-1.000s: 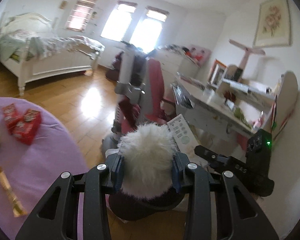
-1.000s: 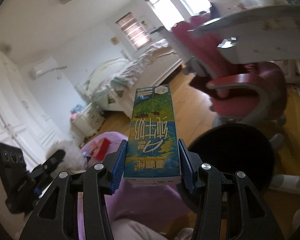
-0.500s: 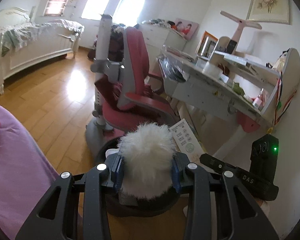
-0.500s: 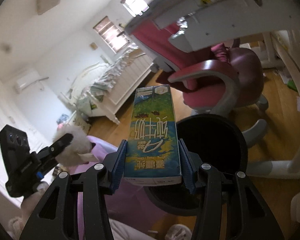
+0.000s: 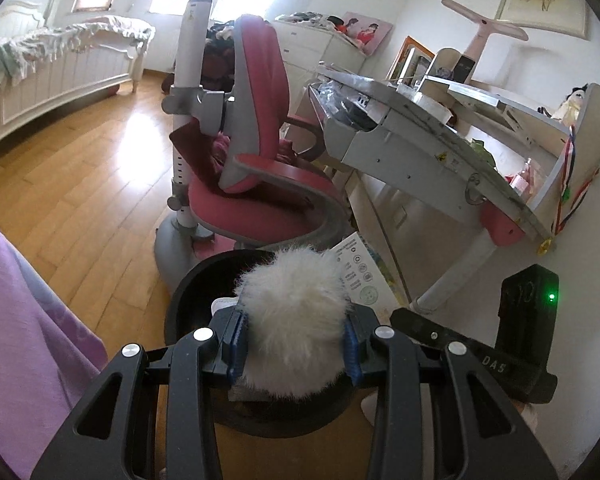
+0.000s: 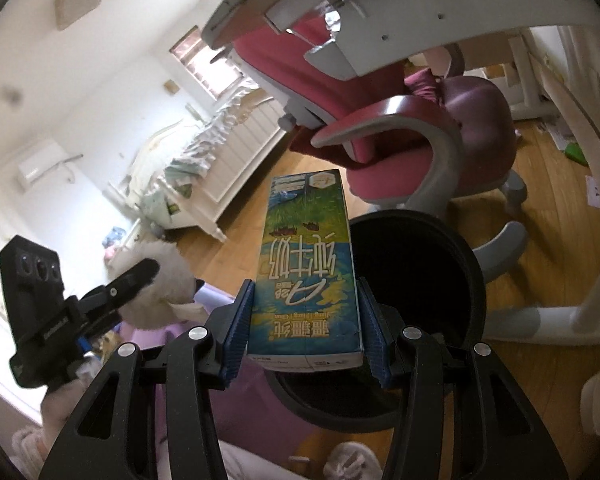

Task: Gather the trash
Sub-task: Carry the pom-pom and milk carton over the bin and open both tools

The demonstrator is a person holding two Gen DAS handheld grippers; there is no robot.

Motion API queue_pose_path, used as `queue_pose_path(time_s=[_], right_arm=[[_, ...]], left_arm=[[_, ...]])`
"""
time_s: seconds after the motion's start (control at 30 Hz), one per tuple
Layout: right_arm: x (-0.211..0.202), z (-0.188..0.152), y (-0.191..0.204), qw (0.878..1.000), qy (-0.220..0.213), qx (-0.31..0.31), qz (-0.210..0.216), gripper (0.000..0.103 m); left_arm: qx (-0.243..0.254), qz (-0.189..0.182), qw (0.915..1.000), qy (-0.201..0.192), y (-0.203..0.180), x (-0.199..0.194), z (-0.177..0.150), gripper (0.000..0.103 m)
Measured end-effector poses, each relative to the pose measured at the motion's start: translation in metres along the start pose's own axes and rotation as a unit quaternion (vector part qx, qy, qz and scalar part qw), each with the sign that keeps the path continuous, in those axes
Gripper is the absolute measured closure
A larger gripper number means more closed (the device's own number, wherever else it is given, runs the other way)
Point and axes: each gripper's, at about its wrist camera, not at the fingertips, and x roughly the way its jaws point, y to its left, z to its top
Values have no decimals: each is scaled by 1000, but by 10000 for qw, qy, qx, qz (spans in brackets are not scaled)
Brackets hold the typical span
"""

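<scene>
Left gripper (image 5: 292, 346): black linkage arms with cut-out slots, silver round screw heads at the pivots, blue ribbed pads on the jaws. Right gripper (image 6: 306, 322): same build. Each carries a black side-mounted box; one shows a green light and "DAS" lettering, the other three round lenses.

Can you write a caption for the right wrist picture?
Right gripper holds a milk carton above the black bin.
</scene>
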Motion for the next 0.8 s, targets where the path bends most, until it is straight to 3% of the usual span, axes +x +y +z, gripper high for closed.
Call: queue_pose_path(time_s=[0.3,0.43,0.53,0.57,0.8], right_arm=[[14,3,-4,9999,82,44,-57,53],[18,5,-6,9997,168,132,-84,51],[17,6,-6,9998,126,129,-120,35],[16,7,-5,9998,106,119,-127,34],[18,7,25,9997,159,-173,-84,34]], left_arm=[[-126,-50,9998,131,2,19,0,64],[-163,94,9996,218,2,25,1,55],[-177,166,9995,187,1,20,1,38],[-189,180,9996,131,1,16,1,32],[-325,68,9992,-224,6,-27,1,27]])
